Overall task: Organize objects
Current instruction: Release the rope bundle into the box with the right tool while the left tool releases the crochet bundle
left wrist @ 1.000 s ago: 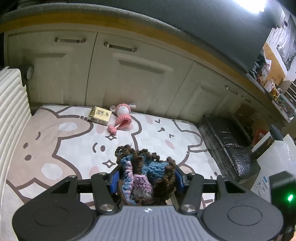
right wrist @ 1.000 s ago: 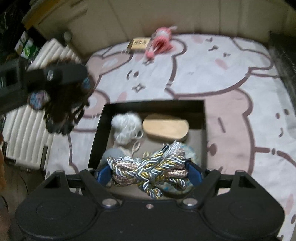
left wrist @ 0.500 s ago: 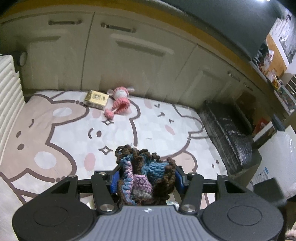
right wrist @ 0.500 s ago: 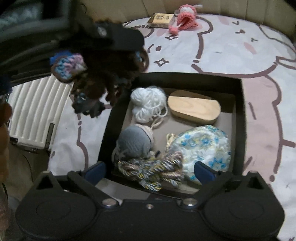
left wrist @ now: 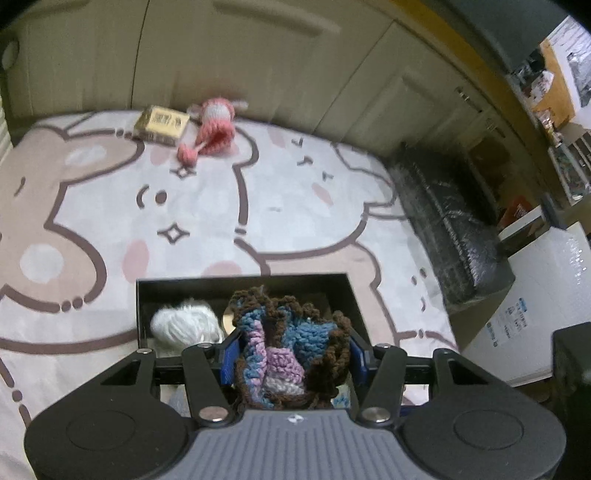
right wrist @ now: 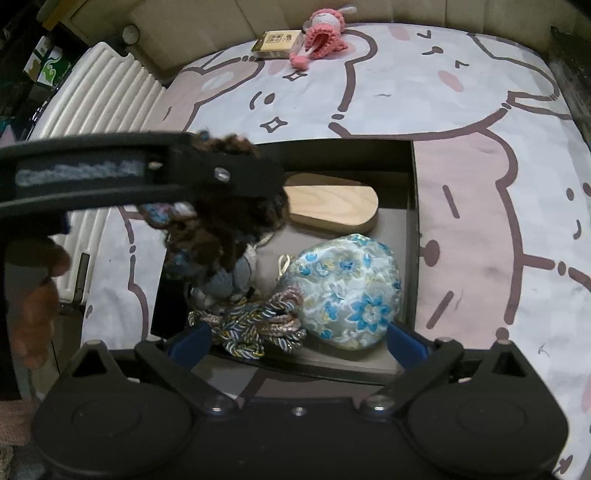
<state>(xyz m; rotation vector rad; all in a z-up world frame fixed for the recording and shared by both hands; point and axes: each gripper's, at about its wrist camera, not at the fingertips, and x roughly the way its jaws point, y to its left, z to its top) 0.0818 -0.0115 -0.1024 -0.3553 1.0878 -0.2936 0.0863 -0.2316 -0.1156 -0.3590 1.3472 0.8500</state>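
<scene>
My left gripper (left wrist: 291, 354) is shut on a brown, blue and purple crochet piece (left wrist: 288, 350) and holds it above the black box (left wrist: 243, 284). In the right wrist view the left gripper (right wrist: 229, 177) hangs over the box's left side (right wrist: 413, 221). My right gripper (right wrist: 297, 338) is open and empty at the box's near edge. In the box lie a braided cord (right wrist: 251, 325), a floral pouch (right wrist: 347, 291), a wooden piece (right wrist: 332, 206), a grey knit ball (right wrist: 229, 280) and white yarn (left wrist: 184, 325).
A pink knit doll (right wrist: 325, 33) and a small yellow box (right wrist: 277, 44) lie on the cartoon mat (right wrist: 480, 184) near the cabinets (left wrist: 258, 74). A white ribbed panel (right wrist: 99, 99) is at the left. A black wrapped bundle (left wrist: 450, 229) lies at the right.
My right gripper has opened and dropped the braided cord into the box. My left gripper has carried the crochet piece to the right, over the box.
</scene>
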